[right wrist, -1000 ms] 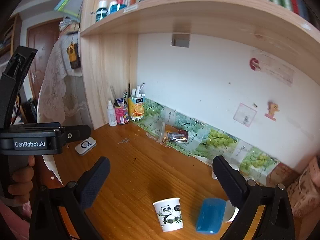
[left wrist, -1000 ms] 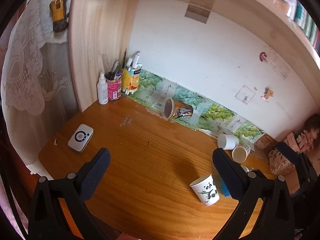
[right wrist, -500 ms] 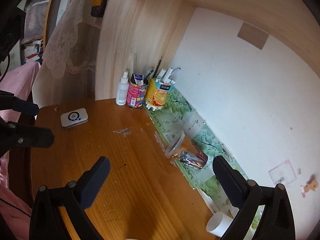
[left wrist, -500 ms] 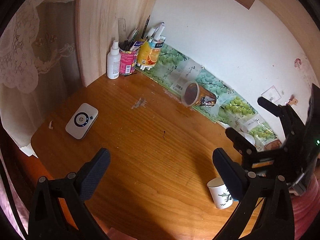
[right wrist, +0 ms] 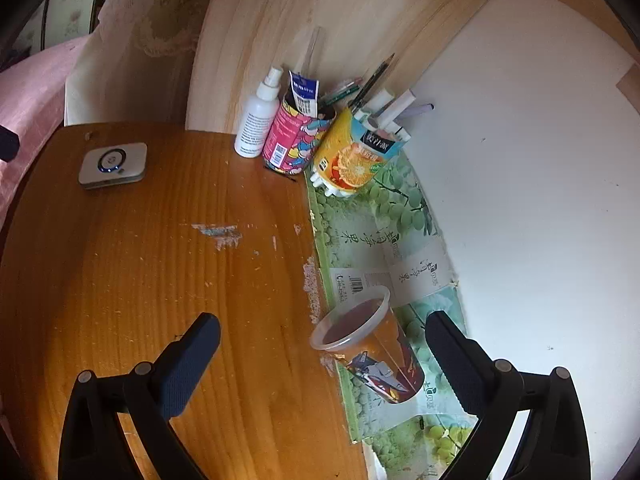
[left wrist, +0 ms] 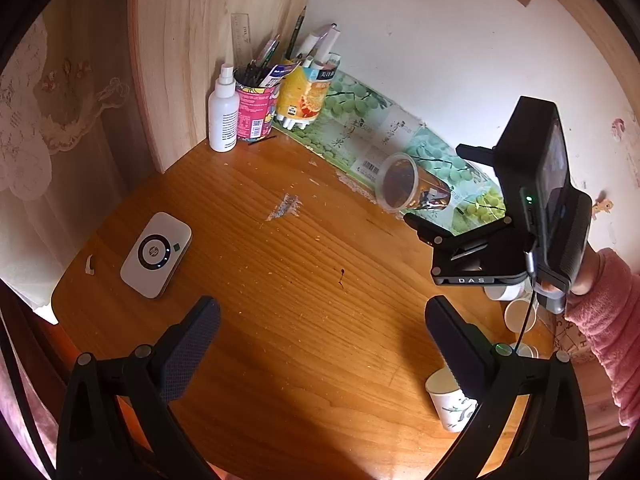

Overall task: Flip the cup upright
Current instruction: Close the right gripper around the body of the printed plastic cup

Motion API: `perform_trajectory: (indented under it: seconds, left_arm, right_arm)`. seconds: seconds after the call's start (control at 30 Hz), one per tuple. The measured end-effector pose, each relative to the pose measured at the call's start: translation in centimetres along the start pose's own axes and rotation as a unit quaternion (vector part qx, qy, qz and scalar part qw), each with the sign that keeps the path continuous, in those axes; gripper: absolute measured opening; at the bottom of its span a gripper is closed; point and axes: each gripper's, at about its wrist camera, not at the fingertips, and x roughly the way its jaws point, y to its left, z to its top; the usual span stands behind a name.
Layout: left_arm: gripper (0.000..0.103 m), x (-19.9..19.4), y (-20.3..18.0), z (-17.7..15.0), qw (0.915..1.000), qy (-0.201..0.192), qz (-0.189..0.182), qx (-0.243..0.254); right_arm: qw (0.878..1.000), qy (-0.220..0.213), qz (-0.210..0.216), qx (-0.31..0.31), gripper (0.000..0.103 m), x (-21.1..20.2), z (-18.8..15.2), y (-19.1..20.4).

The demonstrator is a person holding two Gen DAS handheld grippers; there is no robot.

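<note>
- Currently the right claw (right wrist: 322, 354) stands wide open with nothing between its fingers; both pads sit at the bottom of the right wrist view.
- Between those fingers, lower centre of the frame, the clear plastic cup (right wrist: 370, 346) lies on its side, mouth toward upper left, base toward lower right, clear of both pads.
- The cup rests partly on the green printed sheet (right wrist: 368, 236) along the white wall and partly at the edge of the wooden bench (right wrist: 160, 264).
- The left claw (left wrist: 322, 344) is likewise wide open and empty, above bare bench at the bottom of the left wrist view.
- In that view the cup (left wrist: 412, 190) appears right of centre, just beyond the right claw unit, held by a hand (left wrist: 584, 280) in a pink sleeve.
- A white paper cup (left wrist: 450, 402) stands upright at lower right.
- A white spray bottle (right wrist: 258, 120) and two pen holders occupy the upper centre; a small white device (right wrist: 112, 165) lies at upper left.
</note>
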Motion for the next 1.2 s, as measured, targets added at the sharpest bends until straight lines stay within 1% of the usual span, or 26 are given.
perform_trajectory:
  seconds: [0.17, 0.4, 0.53, 0.67, 0.8, 0.87, 1.0, 1.07, 1.2]
  left_arm:
    - [0.102, 1.4, 0.6, 0.4, 0.9998, 0.019, 0.004, -0.007]
    - [0.102, 2.8, 1.3, 0.0, 0.9991, 0.039, 0.004, -0.014]
    - [0.102, 3.5, 1.3, 0.0, 0.9988, 0.046, 0.008, -0.015]
    - [0.102, 3.9, 1.2, 0.1, 0.9985, 0.053, 0.005, -0.008]
    - [0.102, 4.1, 1.0, 0.3, 0.9983, 0.057, -0.005, -0.005]
    - [0.102, 4.3, 1.0, 0.5, 0.9983, 0.058, -0.004, -0.004]
    - [0.102, 4.3, 0.9, 0.7, 0.9983, 0.057, -0.001, -0.009]
    - [0.102, 4.4, 0.9, 0.7, 0.9982, 0.058, 0.001, -0.013]
    - [0.102, 4.6, 1.4, 0.7, 0.9977, 0.063, -0.001, -0.026]
  right_arm:
    - [1.000, 0.023, -0.001, -0.015, 0.103, 3.0, -0.5, -1.0]
    - [0.997, 0.059, -0.013, -0.053, 0.103, 6.5, -2.4, -0.7]
    - [0.996, 0.076, -0.018, -0.052, 0.103, 7.8, -3.4, -0.6]
    - [0.994, 0.084, -0.031, -0.060, 0.103, 9.0, -4.0, -0.6]
    - [0.993, 0.092, -0.043, -0.066, 0.103, 10.1, -4.3, -0.9]
    - [0.992, 0.096, -0.046, -0.069, 0.102, 10.7, -4.4, -1.1]
    - [0.992, 0.101, -0.039, -0.071, 0.102, 11.6, -4.4, -1.5]
    - [0.991, 0.102, -0.038, -0.074, 0.098, 12.0, -4.4, -1.6]
    - [0.991, 0.107, -0.028, -0.071, 0.096, 12.7, -4.3, -1.9]
